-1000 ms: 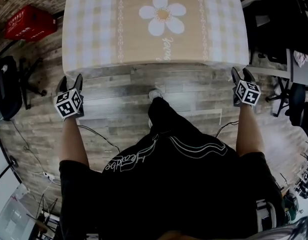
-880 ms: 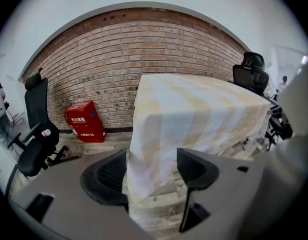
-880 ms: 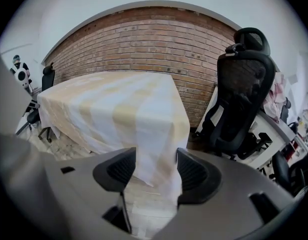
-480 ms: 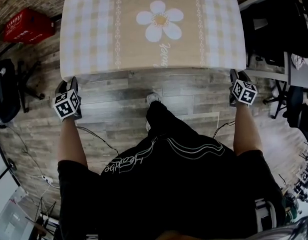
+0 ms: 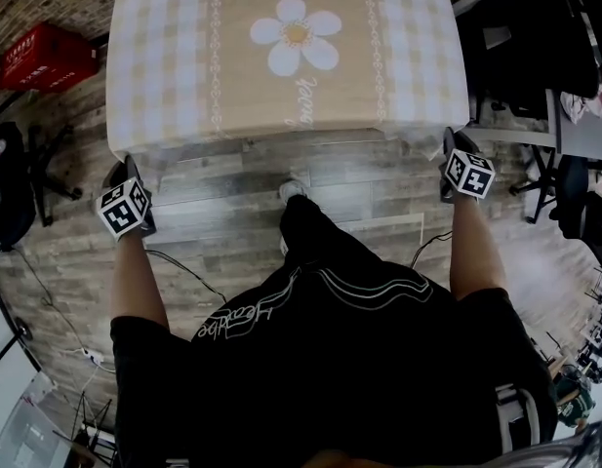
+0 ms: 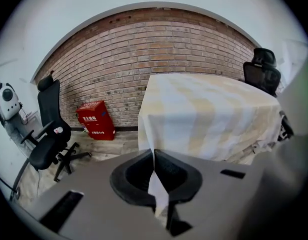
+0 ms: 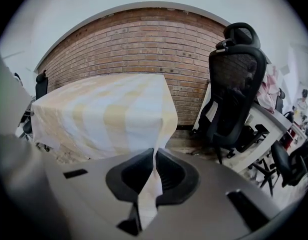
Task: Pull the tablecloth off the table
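The beige-and-white checked tablecloth (image 5: 291,57) with a daisy print covers the table ahead of me. My left gripper (image 5: 120,169) is at the cloth's near left corner, shut on it. In the left gripper view the hanging corner (image 6: 154,184) is pinched between the dark pads of that gripper (image 6: 154,156). My right gripper (image 5: 455,142) is at the near right corner; its jaws are closing, and the pads press on a strip of cloth (image 7: 150,189) in the right gripper (image 7: 154,156). The cloth (image 7: 109,111) still drapes over the table.
A red box (image 5: 42,55) stands on the wooden floor at the back left, next to a black office chair (image 5: 13,178). More black chairs and desks (image 5: 535,37) crowd the right side. A brick wall (image 6: 158,49) is behind the table. Cables (image 5: 183,261) lie on the floor.
Both grippers have moved forward to the cloth's near corners. Their jaws were open a second ago and now pinch the hanging cloth.
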The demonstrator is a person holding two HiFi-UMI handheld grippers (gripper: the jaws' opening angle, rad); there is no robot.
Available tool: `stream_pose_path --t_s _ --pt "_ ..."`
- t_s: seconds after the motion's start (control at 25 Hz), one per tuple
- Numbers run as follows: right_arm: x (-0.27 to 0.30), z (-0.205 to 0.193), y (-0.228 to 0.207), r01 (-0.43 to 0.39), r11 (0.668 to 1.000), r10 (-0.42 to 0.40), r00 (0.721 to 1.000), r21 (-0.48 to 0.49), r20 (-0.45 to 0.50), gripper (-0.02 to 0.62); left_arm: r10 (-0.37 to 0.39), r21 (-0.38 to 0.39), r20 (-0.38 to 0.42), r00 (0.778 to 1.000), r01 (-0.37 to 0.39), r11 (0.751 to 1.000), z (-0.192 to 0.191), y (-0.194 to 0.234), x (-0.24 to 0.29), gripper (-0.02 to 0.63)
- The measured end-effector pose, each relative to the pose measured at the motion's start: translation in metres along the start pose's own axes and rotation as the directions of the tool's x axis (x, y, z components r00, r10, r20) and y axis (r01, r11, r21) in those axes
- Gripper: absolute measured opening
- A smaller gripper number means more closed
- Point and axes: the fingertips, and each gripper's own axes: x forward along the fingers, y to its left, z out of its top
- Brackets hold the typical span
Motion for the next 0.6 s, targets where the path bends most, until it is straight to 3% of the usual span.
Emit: stream_pose_path --t_s 0.36,0.6 --pt "-0.015 -0.003 0.001 -0.012 0.998 0.010 0.999 0.058 0.044 0.002 -0.027 -0.036 0.000 1.000 0.027 0.999 0.001 -0.004 -0.010 0.005" --pt "-0.029 0.000 0.001 -0.004 0.999 0.001 0.998 0.042 0.070 0.000 -0.036 -0.046 0.016 0.999 0.037 0.998 0.005 -0.005 -0.022 0.005"
